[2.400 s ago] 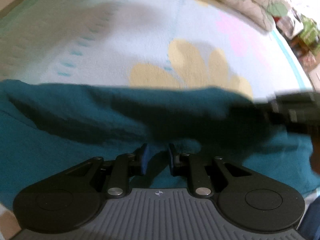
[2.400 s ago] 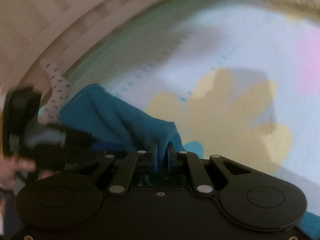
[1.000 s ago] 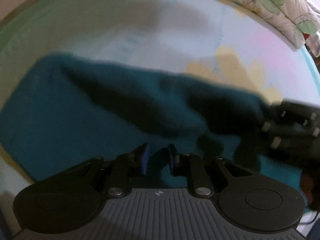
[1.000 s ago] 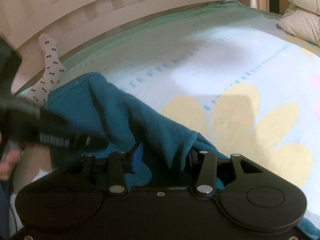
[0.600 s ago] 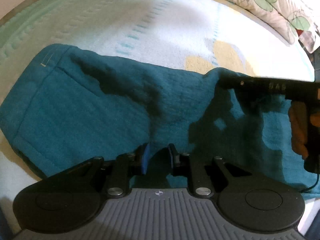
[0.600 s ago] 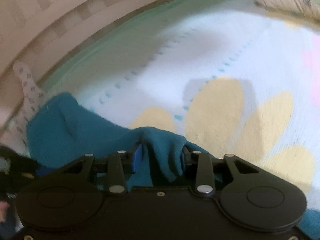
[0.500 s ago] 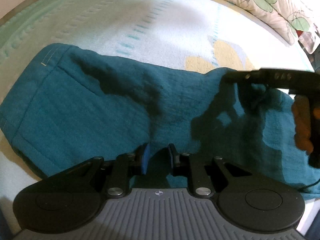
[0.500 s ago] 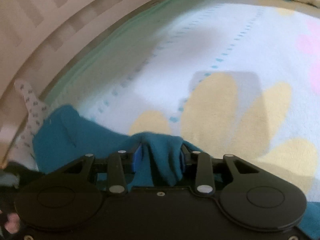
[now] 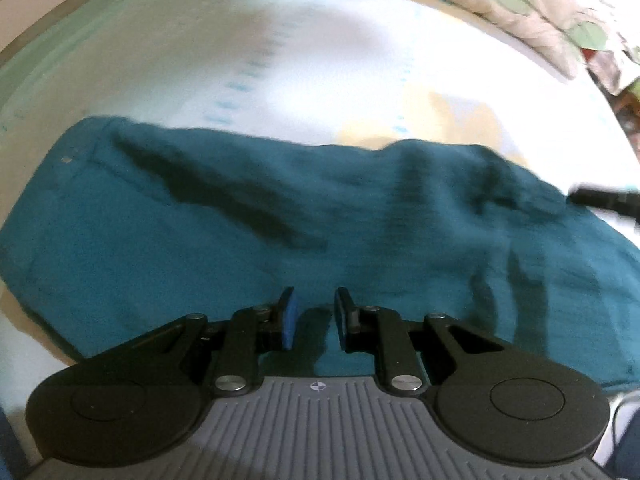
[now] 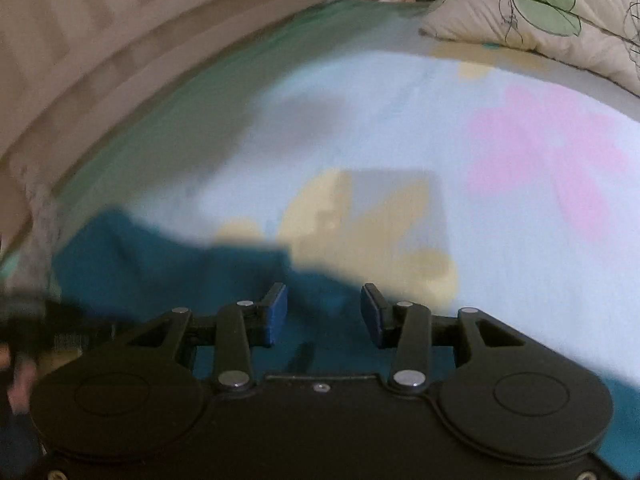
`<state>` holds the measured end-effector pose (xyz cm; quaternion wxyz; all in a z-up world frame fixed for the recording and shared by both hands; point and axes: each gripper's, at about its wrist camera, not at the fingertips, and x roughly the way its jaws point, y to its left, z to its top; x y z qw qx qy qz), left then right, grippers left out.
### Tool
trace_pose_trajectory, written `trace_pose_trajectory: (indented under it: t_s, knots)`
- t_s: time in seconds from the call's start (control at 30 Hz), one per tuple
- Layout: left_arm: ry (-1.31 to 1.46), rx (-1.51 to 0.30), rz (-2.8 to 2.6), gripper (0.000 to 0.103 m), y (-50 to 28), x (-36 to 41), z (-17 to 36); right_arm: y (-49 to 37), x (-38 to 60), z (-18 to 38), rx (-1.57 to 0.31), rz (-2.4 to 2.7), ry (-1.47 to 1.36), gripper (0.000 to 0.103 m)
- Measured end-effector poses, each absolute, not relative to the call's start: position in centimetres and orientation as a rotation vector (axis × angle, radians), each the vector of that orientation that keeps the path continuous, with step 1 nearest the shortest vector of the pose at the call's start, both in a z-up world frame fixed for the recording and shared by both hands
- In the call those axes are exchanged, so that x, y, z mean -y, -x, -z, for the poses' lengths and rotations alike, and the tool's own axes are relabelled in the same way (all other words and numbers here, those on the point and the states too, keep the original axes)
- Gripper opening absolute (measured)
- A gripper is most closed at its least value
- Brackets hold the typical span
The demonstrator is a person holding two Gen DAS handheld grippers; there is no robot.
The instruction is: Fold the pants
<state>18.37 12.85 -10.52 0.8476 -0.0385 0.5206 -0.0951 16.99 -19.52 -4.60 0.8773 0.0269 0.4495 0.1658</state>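
The teal pants (image 9: 280,216) lie folded in a long band across the bed sheet. My left gripper (image 9: 314,316) hovers over the near edge of the pants with its jaws a little apart and nothing between them. My right gripper (image 10: 323,314) is open and empty above the right end of the pants (image 10: 168,272). The right gripper's dark body shows at the right edge of the left wrist view (image 9: 604,200). The left gripper's blurred body sits at the left edge of the right wrist view (image 10: 44,328).
The bed sheet (image 10: 500,216) is pale blue with yellow and pink flower prints. Leaf-print pillows (image 10: 540,12) lie at the far right. A wooden bed rail (image 10: 120,48) runs along the far side.
My right gripper has let go of the bunched teal cloth, opened wider and pulled away to the right. The pants now lie flatter. My left gripper has stayed open over the near edge.
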Motion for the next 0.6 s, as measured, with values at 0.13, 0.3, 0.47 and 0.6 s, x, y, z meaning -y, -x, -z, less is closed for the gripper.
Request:
trace_pose_trajectory:
  t_s: [0.13,0.3,0.47,0.6]
  knots:
    - [0.045,-1.089,0.265,0.019,-17.1,-10.2,10.2,-11.8,18.8,5.9,-1.004,-0.307,0.019,0.052]
    - [-0.008,-1.125,0.292,0.019,-15.6,-8.1,11.8,-7.3,18.2,8.4,-1.125,-0.249,0.011,0.049]
    - [-0.031,-1.099,0.277,0.019,-14.6,-8.2,12.0,-4.1,17.5,9.9,-1.156,-0.216,-0.041,0.051]
    - [-0.003,-1.118,0.228,0.019,-14.9,-7.6,11.0,-3.8,17.6,9.6,-1.145,-0.182,-0.067,0.051]
